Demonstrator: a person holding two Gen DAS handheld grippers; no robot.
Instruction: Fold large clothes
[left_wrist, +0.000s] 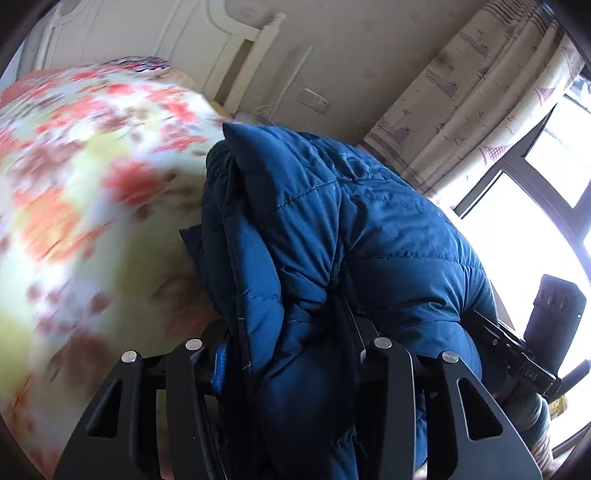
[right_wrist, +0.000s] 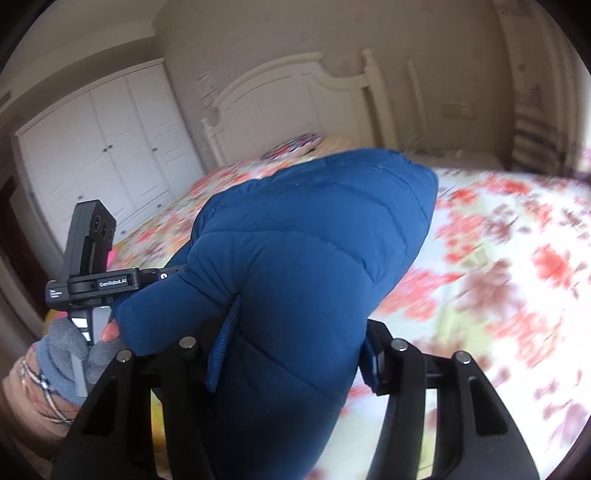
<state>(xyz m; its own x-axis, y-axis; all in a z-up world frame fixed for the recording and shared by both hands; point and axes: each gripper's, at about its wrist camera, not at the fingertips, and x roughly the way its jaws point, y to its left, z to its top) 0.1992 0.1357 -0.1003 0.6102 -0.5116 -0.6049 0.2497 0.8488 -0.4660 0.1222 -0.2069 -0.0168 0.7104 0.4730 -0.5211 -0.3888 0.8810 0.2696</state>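
Observation:
A padded blue jacket (left_wrist: 351, 236) hangs bunched over the floral bed sheet (left_wrist: 74, 184). In the left wrist view my left gripper (left_wrist: 291, 354) is shut on a thick fold of it, the fabric filling the gap between the fingers. In the right wrist view my right gripper (right_wrist: 299, 354) is shut on another puffy part of the jacket (right_wrist: 303, 240), its blue ribbed pads (right_wrist: 225, 343) pressing both sides. The left gripper (right_wrist: 147, 278) shows at the left of that view, held by a gloved hand (right_wrist: 70, 350), its fingertips hidden behind the jacket.
The floral bed sheet (right_wrist: 498, 277) spreads right and behind, blurred. A cream headboard (right_wrist: 295, 96) and a white wardrobe (right_wrist: 103, 147) stand at the back. A patterned curtain (left_wrist: 461, 110) and a bright window (left_wrist: 517, 229) lie to the right in the left wrist view.

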